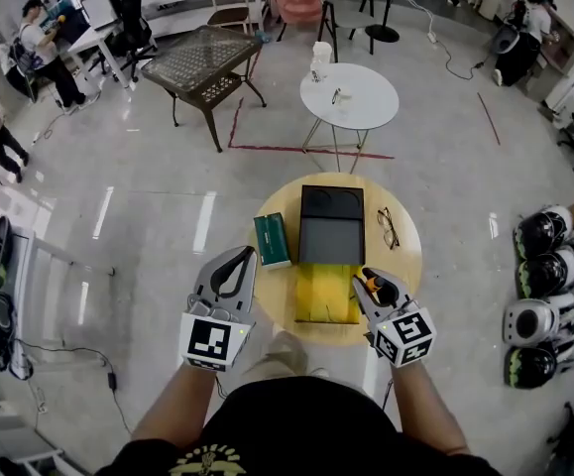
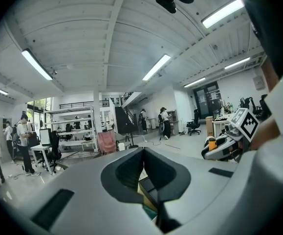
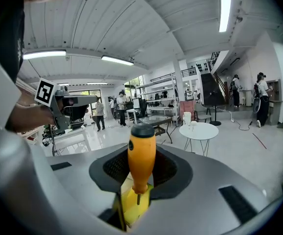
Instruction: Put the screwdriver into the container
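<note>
Screwdriver (image 1: 380,288) lifted but not yet stowed: in the head view, the right tongs (image 1: 366,288) carry the orange-handled tool above the near right edge of the round wooden table (image 1: 405,256), just beside a yellow tray-like piece (image 1: 328,296) that lies in front of the dark container (image 1: 331,228). The container sits open-topped at the table's middle, with a green box (image 1: 272,240) to its left and a pair of glasses (image 1: 388,228) to its right. The pick-up looks done, while the carry over the container and the release are left. The left tongs (image 1: 242,254) hover near the table's left edge, well apart from the tool. In the left gripper view, the left tongs (image 2: 142,153) show their jaws brought together with nothing between them, and the right tongs (image 2: 219,148) appear off to the side with a glimpse of orange at their tip. In the right gripper view, the right tongs (image 3: 141,173) are clamped partway closed on the screwdriver (image 3: 141,160). Its handle stands between the pads, with the black cap pointing away and the thin shaft toward the camera. The yellow piece (image 3: 131,207) shows below.
</note>
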A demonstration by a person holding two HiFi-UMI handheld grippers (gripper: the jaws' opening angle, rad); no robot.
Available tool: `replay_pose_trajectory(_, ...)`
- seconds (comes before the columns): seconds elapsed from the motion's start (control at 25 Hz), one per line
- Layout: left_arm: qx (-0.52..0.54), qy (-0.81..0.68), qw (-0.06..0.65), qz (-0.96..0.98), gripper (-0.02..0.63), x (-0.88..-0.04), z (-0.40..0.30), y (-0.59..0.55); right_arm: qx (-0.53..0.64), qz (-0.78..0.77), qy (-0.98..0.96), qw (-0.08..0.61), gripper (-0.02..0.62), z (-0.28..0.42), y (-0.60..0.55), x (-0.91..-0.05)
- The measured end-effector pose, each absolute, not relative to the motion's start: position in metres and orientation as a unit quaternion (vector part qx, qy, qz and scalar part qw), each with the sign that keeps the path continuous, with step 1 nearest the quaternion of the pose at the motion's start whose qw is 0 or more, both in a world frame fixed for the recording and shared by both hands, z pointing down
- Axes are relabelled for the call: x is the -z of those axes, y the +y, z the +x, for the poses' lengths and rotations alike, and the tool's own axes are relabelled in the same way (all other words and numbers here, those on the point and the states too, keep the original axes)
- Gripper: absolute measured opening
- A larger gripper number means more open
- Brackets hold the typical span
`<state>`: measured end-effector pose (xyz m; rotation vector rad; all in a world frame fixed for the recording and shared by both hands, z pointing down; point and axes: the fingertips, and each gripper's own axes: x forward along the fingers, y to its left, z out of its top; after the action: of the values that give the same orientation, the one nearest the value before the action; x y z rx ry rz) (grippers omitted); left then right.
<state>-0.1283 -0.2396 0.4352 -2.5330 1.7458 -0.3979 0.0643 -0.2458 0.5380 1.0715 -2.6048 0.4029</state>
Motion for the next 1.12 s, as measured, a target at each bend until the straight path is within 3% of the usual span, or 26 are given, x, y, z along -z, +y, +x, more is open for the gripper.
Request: replay_pose_trajectory(1.12, 0.134, 0.508, 0.001, -0.851, 0.014, -0.449, -0.080, -0.272, -0.183, 0.384, -0.891, 0.159, 0.104, 0.072, -0.243, -0.571)
